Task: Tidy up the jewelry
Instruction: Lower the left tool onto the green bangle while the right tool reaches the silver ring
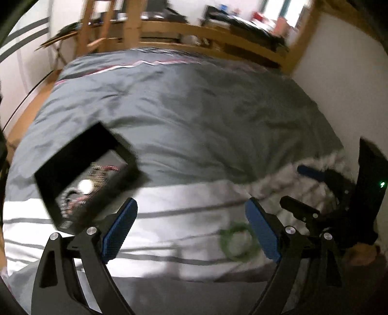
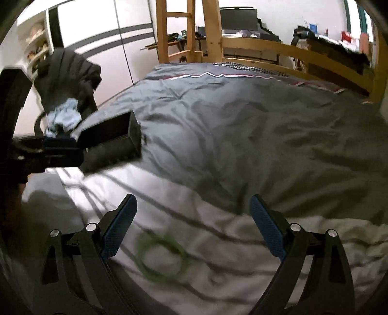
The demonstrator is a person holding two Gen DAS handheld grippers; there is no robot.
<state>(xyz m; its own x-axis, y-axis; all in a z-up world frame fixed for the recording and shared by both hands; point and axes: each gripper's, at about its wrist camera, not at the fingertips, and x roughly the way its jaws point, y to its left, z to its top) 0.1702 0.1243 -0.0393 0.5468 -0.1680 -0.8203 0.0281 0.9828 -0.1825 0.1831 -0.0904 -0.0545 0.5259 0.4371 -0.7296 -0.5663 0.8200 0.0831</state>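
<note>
Two grippers are in view, both with fingers spread wide and holding nothing. From the left wrist camera, the left gripper (image 1: 191,230) hovers above the pale striped sheet (image 1: 169,201) at the near end of the bed (image 1: 194,114). Its blue-padded fingers (image 1: 118,232) stand well apart. A green bangle (image 1: 238,243) lies flat on the sheet, just inside the right-hand finger and partly hidden by it; blur obscures its detail.

From the right wrist camera, the right gripper (image 2: 194,225) likewise hangs over the sheet (image 2: 218,218), fingers (image 2: 266,230) wide. The bangle (image 2: 161,256) lies below and between them, nearer the left-hand finger, not touched by either.

A black jewelry box (image 1: 84,179) sits further up on the left side of the bed, where the sheet meets the grey duvet (image 1: 181,109). It is open and tilted in the left view; beaded pieces and a bright round item show inside, too blurred to identify. In the right view the box (image 2: 114,143) appears just beyond the left gripper (image 2: 58,152), which enters from the left edge. Whether they touch cannot be told.

The right gripper (image 1: 312,191) enters the left view at the right edge, over rumpled sheet.

Beyond the duvet stands a wooden bed frame (image 2: 278,46), with a ladder (image 2: 184,29), a monitor (image 2: 238,18) and a wardrobe (image 2: 101,41) behind.
</note>
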